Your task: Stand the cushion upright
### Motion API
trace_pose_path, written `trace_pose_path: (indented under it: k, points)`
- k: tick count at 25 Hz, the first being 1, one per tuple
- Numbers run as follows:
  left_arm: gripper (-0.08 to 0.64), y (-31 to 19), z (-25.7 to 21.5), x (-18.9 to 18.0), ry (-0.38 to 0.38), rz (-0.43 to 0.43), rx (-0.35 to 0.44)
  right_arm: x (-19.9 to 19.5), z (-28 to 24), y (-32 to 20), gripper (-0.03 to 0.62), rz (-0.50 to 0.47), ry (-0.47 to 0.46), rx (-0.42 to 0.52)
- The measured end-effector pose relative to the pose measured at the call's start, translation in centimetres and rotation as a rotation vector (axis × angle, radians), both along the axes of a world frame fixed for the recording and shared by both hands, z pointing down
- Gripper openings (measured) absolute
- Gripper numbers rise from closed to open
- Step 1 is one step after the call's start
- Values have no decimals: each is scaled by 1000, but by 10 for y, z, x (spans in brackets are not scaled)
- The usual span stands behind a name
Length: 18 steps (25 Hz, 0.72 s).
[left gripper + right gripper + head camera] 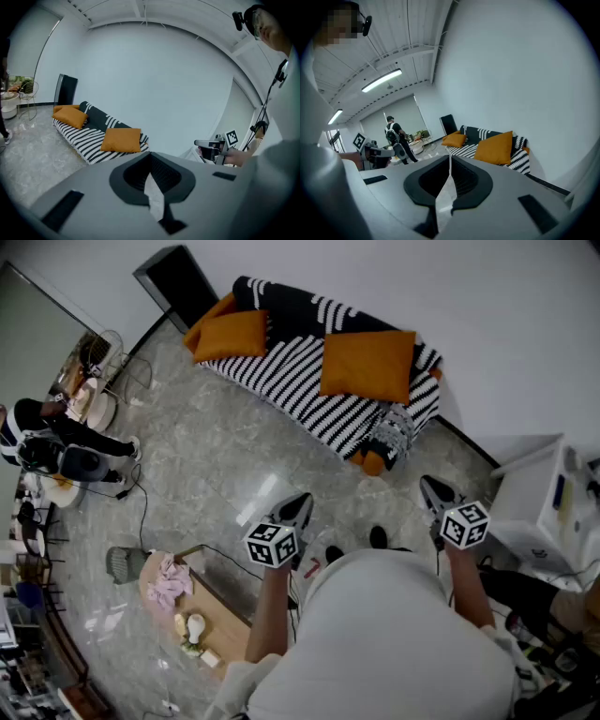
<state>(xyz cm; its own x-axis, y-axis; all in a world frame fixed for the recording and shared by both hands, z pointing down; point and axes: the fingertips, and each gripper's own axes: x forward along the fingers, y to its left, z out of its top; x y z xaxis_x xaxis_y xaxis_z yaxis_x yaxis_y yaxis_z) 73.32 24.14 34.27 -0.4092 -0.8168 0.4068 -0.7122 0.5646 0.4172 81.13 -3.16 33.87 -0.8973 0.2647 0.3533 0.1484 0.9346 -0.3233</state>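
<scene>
1. Presently, the left tool is pressed together with nothing between its jaws. It is held over the floor, well apart from the striped sofa.
2. Likewise, the right tool is closed and empty, pointing toward the same sofa.
3. One large orange cushion stands leaning against the sofa backrest (right half in the head view).
4. Another orange cushion sits at the sofa's left end.

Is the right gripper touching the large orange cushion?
No, the right gripper is well short of the sofa, where the large orange cushion rests.
</scene>
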Motion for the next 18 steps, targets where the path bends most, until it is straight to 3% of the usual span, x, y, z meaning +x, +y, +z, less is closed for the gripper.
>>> trace_pose_path:
  k: [18]
  points:
    - [2, 9, 6, 10, 17, 20, 12, 13, -3, 10, 41, 8, 14, 30]
